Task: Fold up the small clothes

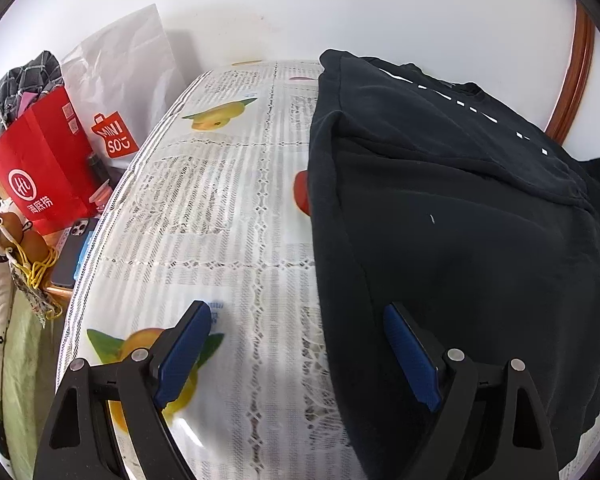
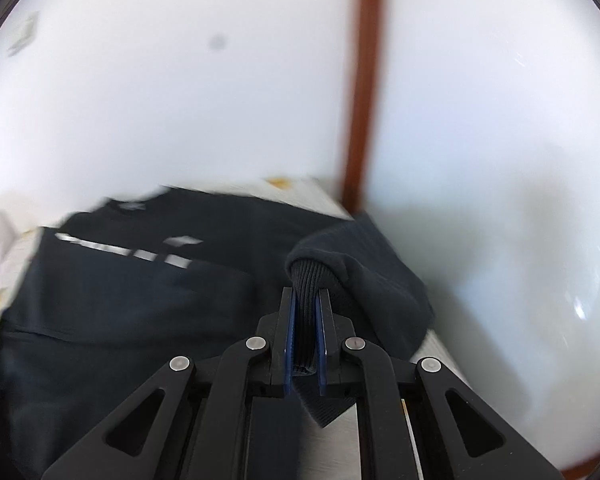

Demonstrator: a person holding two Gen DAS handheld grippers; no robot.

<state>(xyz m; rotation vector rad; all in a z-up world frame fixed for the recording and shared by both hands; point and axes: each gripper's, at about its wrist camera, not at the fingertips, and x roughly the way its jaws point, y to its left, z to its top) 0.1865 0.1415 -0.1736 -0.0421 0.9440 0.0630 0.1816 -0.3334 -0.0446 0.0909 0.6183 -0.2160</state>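
On my left wrist feed the left gripper (image 1: 298, 354) is spread wide with nothing between its blue pads (image 1: 184, 354); its right finger sits over the near edge of the black sweatshirt (image 1: 460, 240), the left one over the bare tablecloth (image 1: 228, 208). The sweatshirt lies on the right half of the table, partly folded over itself, with a broken line of white print near its far edge; I can't read those letters from either view. The tablecloth is a white lace pattern with printed fruit.

Off the table's left side I see a red paper bag (image 1: 36, 168) with a white round "Hi" logo and Chinese characters under it, which I read as 海底捞. Behind it stands a white bag (image 1: 128, 80) carrying a red tag that says "MINISO". A phone (image 1: 74, 248) lies below the red bag, beside some beads and yellow cord (image 1: 36, 268).

On my right wrist feed the right gripper (image 2: 305, 342) is clenched on the ribbed cuff (image 2: 306, 280) of the sweatshirt's sleeve, lifted above the garment's right side. That view is blurred, with a brown wooden strip (image 2: 360, 80) against the white wall
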